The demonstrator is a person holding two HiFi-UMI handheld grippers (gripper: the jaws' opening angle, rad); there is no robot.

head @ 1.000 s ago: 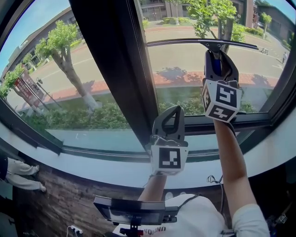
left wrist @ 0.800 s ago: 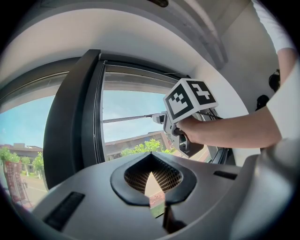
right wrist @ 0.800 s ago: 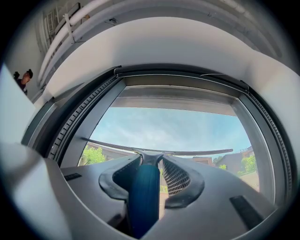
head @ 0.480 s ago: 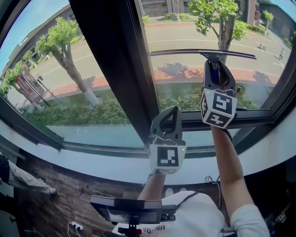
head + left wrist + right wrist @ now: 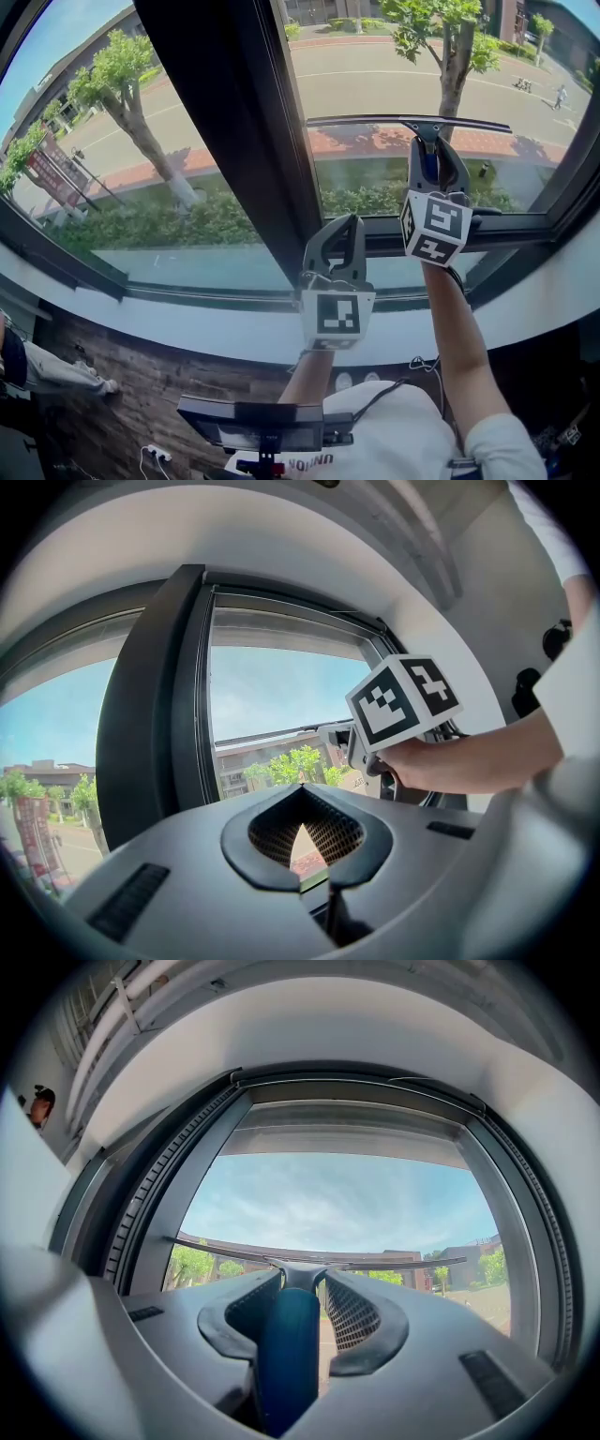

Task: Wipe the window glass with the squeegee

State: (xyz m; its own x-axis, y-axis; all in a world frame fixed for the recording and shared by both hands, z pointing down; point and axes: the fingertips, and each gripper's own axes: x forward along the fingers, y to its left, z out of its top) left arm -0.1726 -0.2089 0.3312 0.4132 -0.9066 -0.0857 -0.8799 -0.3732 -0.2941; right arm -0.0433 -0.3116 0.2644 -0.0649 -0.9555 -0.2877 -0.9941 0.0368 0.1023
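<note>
Right forearm (image 5: 452,323): bare, rising from the lower edge of the head view to the right gripper.
Left gripper (image 5: 348,221): held upright in front of the window's bottom rail (image 5: 216,302), just right of the dark central mullion (image 5: 225,122); its jaws were closed tip to tip with nothing between them, and its marker cube (image 5: 337,317) faced the camera.
Right gripper (image 5: 437,155): raised against the right pane, beyond and to the right of the left one; its jaws were clamped on the blue handle (image 5: 286,1354) of the squeegee (image 5: 405,121).
Squeegee blade (image 5: 375,1265): horizontal on the window glass (image 5: 375,75), above the pane's bottom edge, running from near the central mullion toward the right-hand frame edge.
Left pane (image 5: 112,169): separate glass on the other side of the mullion, no tool on it.
Outside view: trees (image 5: 127,89), a road and buildings seen through both panes.
</note>
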